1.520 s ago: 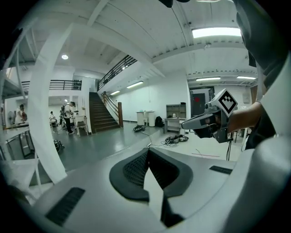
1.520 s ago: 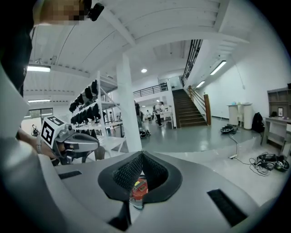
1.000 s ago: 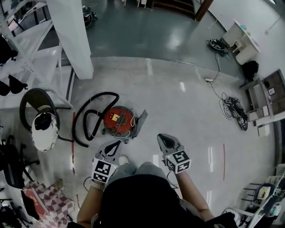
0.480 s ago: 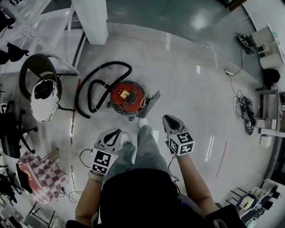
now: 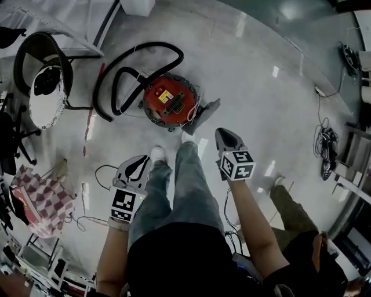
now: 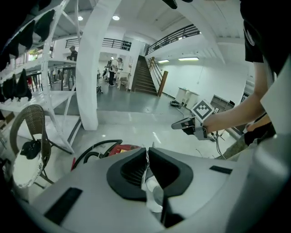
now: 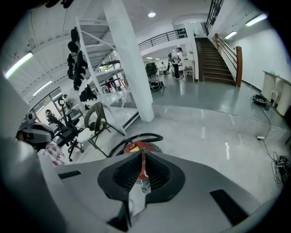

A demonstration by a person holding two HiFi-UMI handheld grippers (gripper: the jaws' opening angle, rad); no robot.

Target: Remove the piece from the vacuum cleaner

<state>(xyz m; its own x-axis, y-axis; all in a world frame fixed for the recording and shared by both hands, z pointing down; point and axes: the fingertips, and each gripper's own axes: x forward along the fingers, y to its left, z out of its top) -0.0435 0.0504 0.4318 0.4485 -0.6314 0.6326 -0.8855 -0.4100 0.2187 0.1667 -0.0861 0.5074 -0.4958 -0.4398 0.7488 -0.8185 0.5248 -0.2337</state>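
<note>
A round red vacuum cleaner (image 5: 171, 102) stands on the pale floor ahead of the person's feet, with a black hose (image 5: 136, 66) looped at its left and a grey nozzle piece (image 5: 204, 116) at its right. It also shows as a red vacuum cleaner (image 7: 137, 147) in the right gripper view and a red vacuum cleaner (image 6: 119, 148) in the left gripper view. My left gripper (image 5: 139, 163) hangs shut and empty, well short of it. My right gripper (image 5: 225, 136) is shut and empty too, near the nozzle but above the floor.
A wicker chair (image 5: 39, 81) with a white cushion stands at the left by a white shelving frame (image 5: 58, 17). A checkered bag (image 5: 37, 200) lies at lower left. Cables (image 5: 326, 145) trail at the right. Another person's leg (image 5: 290, 212) is at lower right. A white pillar (image 7: 132, 59) rises beyond the vacuum.
The person has walked toward the vacuum cleaner, which now sits nearer the feet and higher in the head view. Both grippers stayed shut and moved along with the body.
</note>
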